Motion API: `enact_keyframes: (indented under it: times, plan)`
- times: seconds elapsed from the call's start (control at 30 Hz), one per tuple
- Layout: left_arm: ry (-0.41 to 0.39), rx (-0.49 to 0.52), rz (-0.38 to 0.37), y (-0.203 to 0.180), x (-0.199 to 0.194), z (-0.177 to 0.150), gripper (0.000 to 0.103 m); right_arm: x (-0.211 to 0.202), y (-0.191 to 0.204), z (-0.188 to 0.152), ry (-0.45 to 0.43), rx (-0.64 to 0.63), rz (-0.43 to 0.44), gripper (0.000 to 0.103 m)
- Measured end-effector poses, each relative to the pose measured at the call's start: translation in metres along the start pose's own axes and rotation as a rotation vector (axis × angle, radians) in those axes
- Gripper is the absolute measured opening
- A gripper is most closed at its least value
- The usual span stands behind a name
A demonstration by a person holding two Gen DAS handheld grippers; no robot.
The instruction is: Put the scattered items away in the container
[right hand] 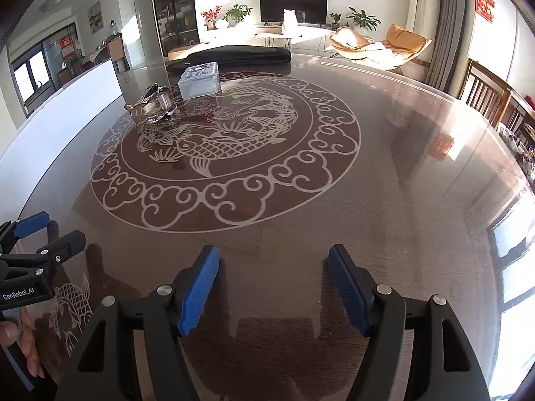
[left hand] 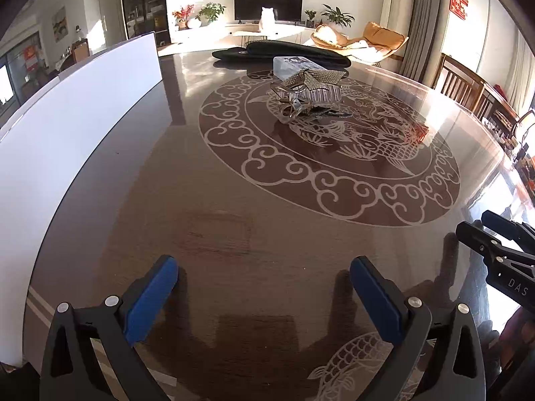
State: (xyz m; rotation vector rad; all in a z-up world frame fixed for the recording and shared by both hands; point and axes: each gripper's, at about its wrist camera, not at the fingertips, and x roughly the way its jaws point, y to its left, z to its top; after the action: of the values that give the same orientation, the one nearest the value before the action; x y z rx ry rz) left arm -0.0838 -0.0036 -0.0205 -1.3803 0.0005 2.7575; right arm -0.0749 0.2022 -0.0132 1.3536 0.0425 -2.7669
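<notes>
A small heap of glittery and clear hair clips (left hand: 306,95) (right hand: 153,107) lies on the dark glossy table, on the fish medallion. Just behind it stands a clear lidded plastic box (left hand: 297,65) (right hand: 199,80). My left gripper (left hand: 264,274) hovers open near the table's front edge, well short of the clips, with nothing between its blue pads. My right gripper (right hand: 273,264) is open too and holds nothing, to the right of the left one. In the right wrist view the left gripper (right hand: 36,237) shows at the left edge, held by a hand.
A folded black cloth (left hand: 284,51) (right hand: 234,55) lies at the far edge of the table behind the box. A white board (left hand: 67,127) (right hand: 67,100) stands along the table's left side. Wooden chairs (right hand: 491,97) stand to the right.
</notes>
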Motion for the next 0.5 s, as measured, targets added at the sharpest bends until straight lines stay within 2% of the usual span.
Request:
enact_keyframes:
  times: [0.5]
  plan:
    - [0.003,0.01,0.008,-0.0011,-0.0009,-0.0009,0.103,0.0003,-0.0006,0.0003,0.0,0.001,0.001,0.07]
